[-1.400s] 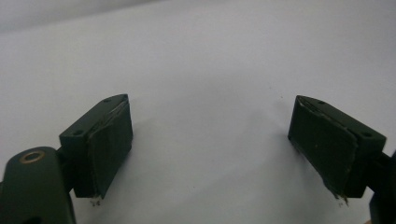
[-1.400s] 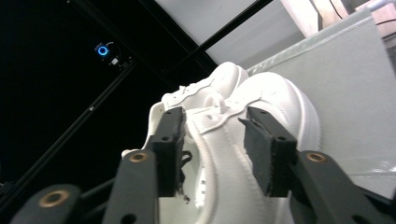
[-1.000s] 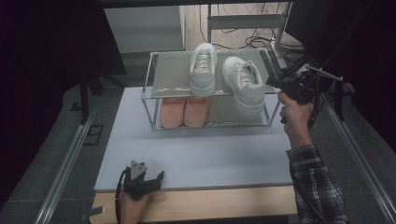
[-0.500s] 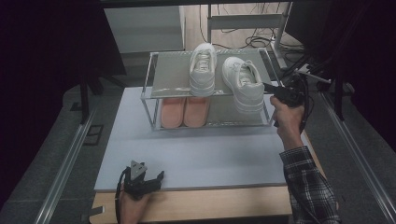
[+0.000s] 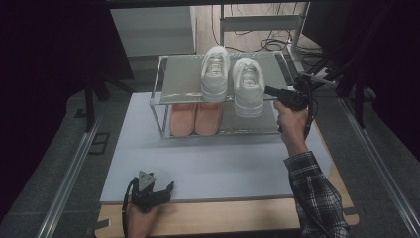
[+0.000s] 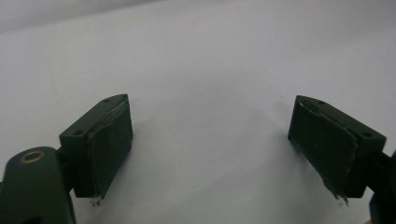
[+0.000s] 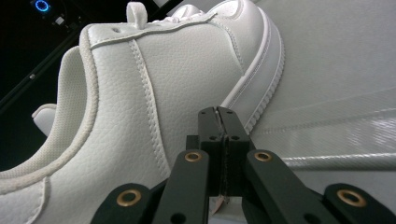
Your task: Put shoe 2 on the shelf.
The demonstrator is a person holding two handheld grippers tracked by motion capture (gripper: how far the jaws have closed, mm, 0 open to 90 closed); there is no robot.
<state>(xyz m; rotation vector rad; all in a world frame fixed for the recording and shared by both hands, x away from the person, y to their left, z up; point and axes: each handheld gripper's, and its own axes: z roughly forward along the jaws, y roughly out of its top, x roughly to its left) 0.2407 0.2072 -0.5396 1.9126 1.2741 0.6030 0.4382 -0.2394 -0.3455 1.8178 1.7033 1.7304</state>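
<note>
A pair of white sneakers stands on the top shelf of a metal shoe rack (image 5: 181, 79). The left sneaker (image 5: 215, 74) and the right sneaker (image 5: 247, 87) are side by side, toes toward me. My right gripper (image 5: 268, 90) is shut with nothing between its jaws, its tip against the outer side of the right sneaker. In the right gripper view the closed tips (image 7: 218, 114) touch the white leather of that sneaker (image 7: 154, 84) near the sole. My left gripper (image 5: 166, 190) rests open at the mat's near edge, its pads (image 6: 109, 140) wide apart over bare mat.
A pair of pink shoes (image 5: 195, 119) sits on the rack's lower shelf. A pale grey mat (image 5: 213, 158) covers the wooden table (image 5: 223, 218). Dark floor, metal rails and cables surround the table; a white cabinet stands behind the rack.
My right hand moved left toward the rack. The right white sneaker, angled before, has been pushed left and turned roughly parallel to its mate. The left gripper stayed put.
</note>
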